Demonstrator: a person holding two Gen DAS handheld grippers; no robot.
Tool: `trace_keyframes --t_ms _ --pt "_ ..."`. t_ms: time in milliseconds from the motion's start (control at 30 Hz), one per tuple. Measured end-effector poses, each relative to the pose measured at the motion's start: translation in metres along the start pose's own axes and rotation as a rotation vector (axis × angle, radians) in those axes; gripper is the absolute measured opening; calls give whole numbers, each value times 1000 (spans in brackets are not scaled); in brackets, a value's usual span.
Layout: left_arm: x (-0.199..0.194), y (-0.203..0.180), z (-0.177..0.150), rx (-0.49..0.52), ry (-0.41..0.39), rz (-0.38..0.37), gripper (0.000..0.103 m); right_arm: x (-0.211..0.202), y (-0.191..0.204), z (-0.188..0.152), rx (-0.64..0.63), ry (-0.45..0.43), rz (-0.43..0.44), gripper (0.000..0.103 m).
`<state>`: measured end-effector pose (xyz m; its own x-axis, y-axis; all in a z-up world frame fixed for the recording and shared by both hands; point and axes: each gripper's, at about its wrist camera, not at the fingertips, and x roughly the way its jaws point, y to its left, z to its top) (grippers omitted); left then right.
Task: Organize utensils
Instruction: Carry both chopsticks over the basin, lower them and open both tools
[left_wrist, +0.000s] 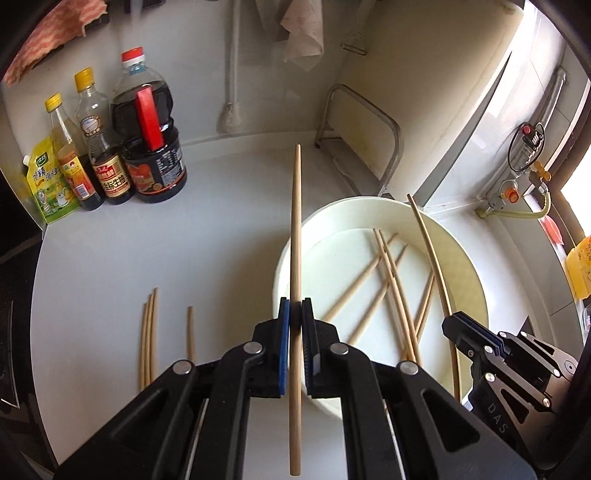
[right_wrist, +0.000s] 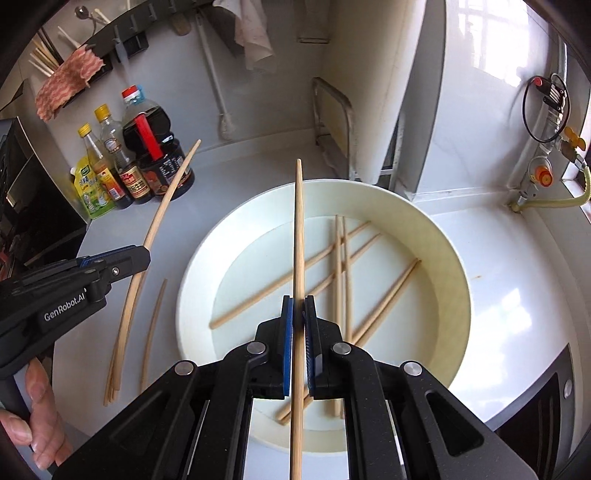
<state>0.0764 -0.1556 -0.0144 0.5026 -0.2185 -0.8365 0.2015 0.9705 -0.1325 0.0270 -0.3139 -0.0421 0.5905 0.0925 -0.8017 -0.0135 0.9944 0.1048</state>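
Left gripper (left_wrist: 295, 314) clamped tight on one chopstick (left_wrist: 295, 236), right gripper (right_wrist: 298, 310) clamped on another chopstick (right_wrist: 298, 236). Loose chopsticks (right_wrist: 341, 273) below-right in white basin (right_wrist: 458, 280); four more (left_wrist: 149, 332) lying left on counter.

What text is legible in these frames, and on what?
"GenRobot.AI": side of the left tool, seen from the right wrist view.
"DAS": body of the right tool, seen from the left wrist view; the rest is cut off.
Labels on the sauce bottles and green pouch: Chinese print, too small and blurred to read.
Yellow container at the frame edge: print unreadable.
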Motion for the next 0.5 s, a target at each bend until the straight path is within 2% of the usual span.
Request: trace_keyframes --t_ms 200,500 --pt "31 -39 -6 -6 67 36 7 18 -32 0 10 26 3 6" --pt "56 -60 -13 -15 118 94 7 39 -57 2 14 41 29 6"
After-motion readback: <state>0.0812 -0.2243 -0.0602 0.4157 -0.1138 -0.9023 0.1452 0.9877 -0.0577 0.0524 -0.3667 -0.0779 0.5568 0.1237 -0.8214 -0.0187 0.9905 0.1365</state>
